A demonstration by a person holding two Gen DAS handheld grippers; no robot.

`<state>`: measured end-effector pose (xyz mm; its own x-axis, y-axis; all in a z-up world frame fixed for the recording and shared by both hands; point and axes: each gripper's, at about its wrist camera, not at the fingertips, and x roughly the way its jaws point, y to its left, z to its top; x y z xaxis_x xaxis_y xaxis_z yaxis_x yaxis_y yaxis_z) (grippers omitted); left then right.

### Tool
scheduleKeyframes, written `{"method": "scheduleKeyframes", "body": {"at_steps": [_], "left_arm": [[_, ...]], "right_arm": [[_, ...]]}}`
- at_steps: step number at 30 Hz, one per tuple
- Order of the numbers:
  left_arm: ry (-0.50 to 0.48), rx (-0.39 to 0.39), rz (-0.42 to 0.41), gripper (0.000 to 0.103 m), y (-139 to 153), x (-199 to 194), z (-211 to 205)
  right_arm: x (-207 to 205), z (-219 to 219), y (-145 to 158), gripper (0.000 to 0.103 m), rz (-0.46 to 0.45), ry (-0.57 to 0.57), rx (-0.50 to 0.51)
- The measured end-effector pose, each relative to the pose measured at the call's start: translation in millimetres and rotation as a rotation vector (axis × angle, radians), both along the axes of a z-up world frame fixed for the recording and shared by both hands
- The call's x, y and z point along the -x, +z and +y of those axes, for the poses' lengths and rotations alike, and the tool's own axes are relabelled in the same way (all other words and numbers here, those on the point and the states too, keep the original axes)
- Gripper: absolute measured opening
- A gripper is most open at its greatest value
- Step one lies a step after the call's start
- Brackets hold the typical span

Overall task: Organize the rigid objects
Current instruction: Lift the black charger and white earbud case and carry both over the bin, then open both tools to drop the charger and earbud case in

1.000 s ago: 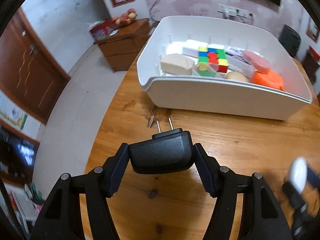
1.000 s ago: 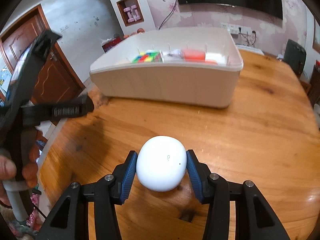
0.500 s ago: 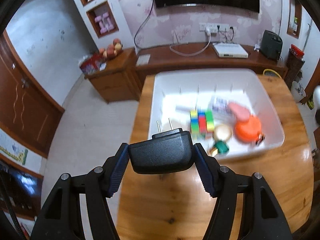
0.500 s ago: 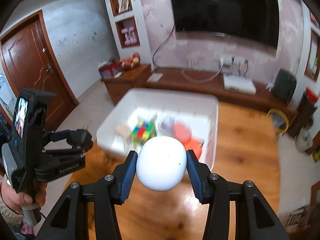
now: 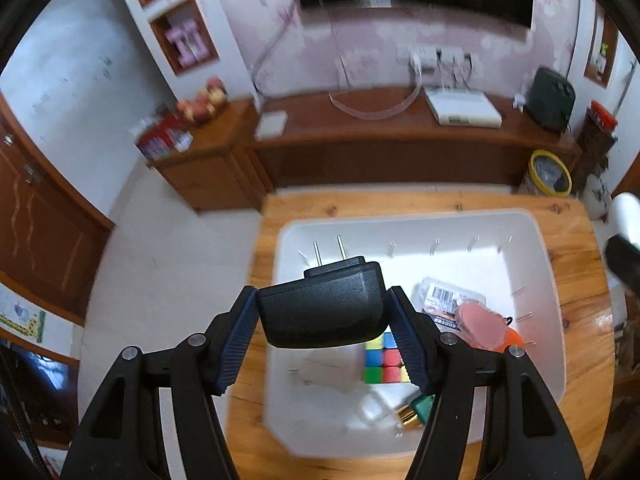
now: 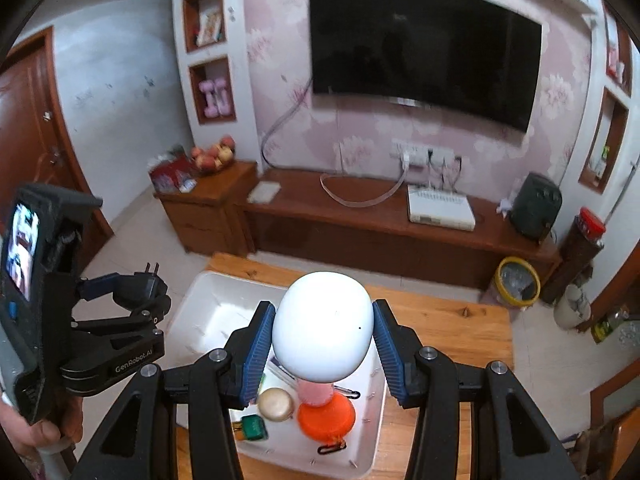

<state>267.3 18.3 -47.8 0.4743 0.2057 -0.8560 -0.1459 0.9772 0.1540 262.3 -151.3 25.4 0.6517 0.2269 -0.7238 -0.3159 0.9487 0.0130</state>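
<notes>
My left gripper (image 5: 322, 322) is shut on a black plug adapter (image 5: 324, 312) whose two metal prongs point away from me. It hangs high above the left half of the white bin (image 5: 536, 280) on the wooden table (image 5: 580, 320). My right gripper (image 6: 323, 332) is shut on a smooth white egg-shaped case (image 6: 323, 326), held above the same white bin (image 6: 212, 312). In the right wrist view the left gripper (image 6: 136, 288) with the adapter (image 6: 144, 280) is at the left. The bin holds a colour cube (image 5: 384, 356), an orange tape measure (image 6: 326, 418), a pink piece (image 5: 480, 326) and a round tan object (image 6: 274, 404).
A long wooden cabinet (image 6: 360, 220) runs along the far wall under a black television (image 6: 420, 48), carrying a white box (image 6: 440, 208) and a dark speaker (image 6: 534, 210). A yellow bucket (image 6: 516, 280) stands on the floor at right. A hand (image 6: 48, 432) grips the left tool.
Both grippers have risen from near the tabletop and moved forward over the bin, each keeping its object. The bin, seen from the side before, is now seen from above.
</notes>
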Motion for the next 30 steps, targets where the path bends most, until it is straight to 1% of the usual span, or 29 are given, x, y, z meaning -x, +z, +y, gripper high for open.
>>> {"method": "scheduleKeyframes", "body": {"at_steps": [1, 3, 6, 10, 14, 16, 18, 21, 22, 23, 24, 25, 28, 30], "left_arm": [[0.001, 0.020, 0.035, 0.068, -14, -8, -1], [0.002, 0.049, 0.094, 0.068, -42, -21, -3], [0.005, 0.052, 0.131, 0.068, -68, -32, -6], [0.014, 0.075, 0.160, 0.068, -89, -41, -3], [0.029, 0.076, 0.184, 0.068, -101, -45, 1], [0.039, 0.082, 0.188, 0.068, -103, -45, 4], [0.048, 0.107, 0.190, 0.068, -104, -45, 7], [0.045, 0.154, 0.207, 0.070, -104, -42, 8], [0.043, 0.154, 0.206, 0.072, -102, -41, 8], [0.040, 0.151, 0.204, 0.080, -100, -41, 7], [0.035, 0.149, 0.200, 0.088, -97, -39, 6], [0.031, 0.145, 0.195, 0.090, -93, -37, 5], [0.031, 0.146, 0.185, 0.091, -81, -33, 5], [0.031, 0.152, 0.184, 0.099, -71, -26, 6]], "right_arm": [[-6, 1, -9, 0.050, 0.022, -0.009, -0.001], [-24, 1, -39, 0.050, 0.098, -0.027, -0.017], [-44, 3, -83, 0.050, 0.190, -0.057, -0.024], [-52, 7, -125, 0.050, 0.275, -0.055, -0.008], [-51, 6, -146, 0.050, 0.319, -0.055, 0.014], [-50, 6, -153, 0.050, 0.338, -0.055, 0.024], [-50, 8, -158, 0.050, 0.359, -0.051, 0.032], [-48, 4, -161, 0.051, 0.390, -0.050, 0.017], [-46, 2, -158, 0.057, 0.387, -0.047, 0.009], [-43, 0, -154, 0.062, 0.372, -0.048, 0.004], [-42, 0, -149, 0.068, 0.357, -0.049, 0.001], [-39, -2, -144, 0.070, 0.337, -0.045, -0.005], [-32, -5, -128, 0.070, 0.301, -0.039, -0.021], [-25, -9, -116, 0.070, 0.283, -0.036, -0.038]]}}
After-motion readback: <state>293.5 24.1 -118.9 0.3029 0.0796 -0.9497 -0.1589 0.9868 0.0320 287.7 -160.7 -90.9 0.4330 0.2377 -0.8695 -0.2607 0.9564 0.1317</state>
